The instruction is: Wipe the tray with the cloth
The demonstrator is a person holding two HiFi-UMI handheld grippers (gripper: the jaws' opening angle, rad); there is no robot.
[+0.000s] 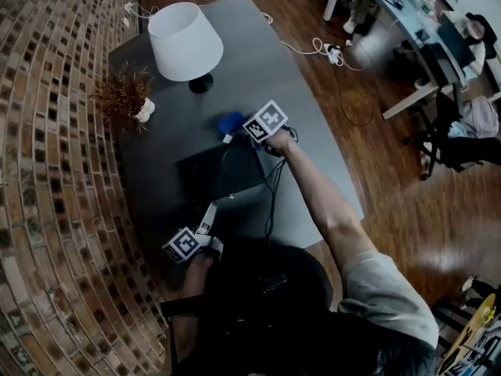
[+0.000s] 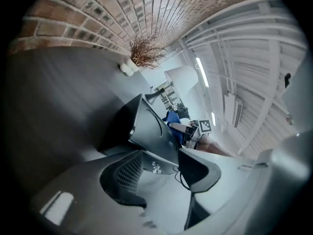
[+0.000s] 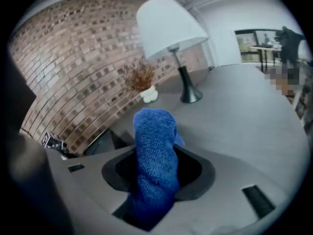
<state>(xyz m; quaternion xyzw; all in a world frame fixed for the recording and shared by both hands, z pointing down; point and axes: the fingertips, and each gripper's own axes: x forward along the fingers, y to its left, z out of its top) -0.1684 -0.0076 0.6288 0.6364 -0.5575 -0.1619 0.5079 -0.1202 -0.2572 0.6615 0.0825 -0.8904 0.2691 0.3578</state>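
Blue cloth [image 1: 228, 121] (bunched) at right gripper [image 1: 237, 134], dark tray [image 1: 205, 180] beside, left gripper [image 1: 208, 215] near

Left gripper [image 1: 207, 216]: near left, jaws clamped on tray [image 1: 223, 172] edge. Right gripper [image 1: 238, 131]: far end of outstretched bare right arm [image 1: 321, 202], angled down, jaws pinching blue cloth [image 3: 155, 151].

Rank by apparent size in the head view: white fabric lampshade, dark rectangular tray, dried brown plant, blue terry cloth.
1-2. White fabric lampshade and dark rectangular tray: too alike to rank, and the shade stands nearer the camera.
3. Dried brown plant.
4. Blue terry cloth.
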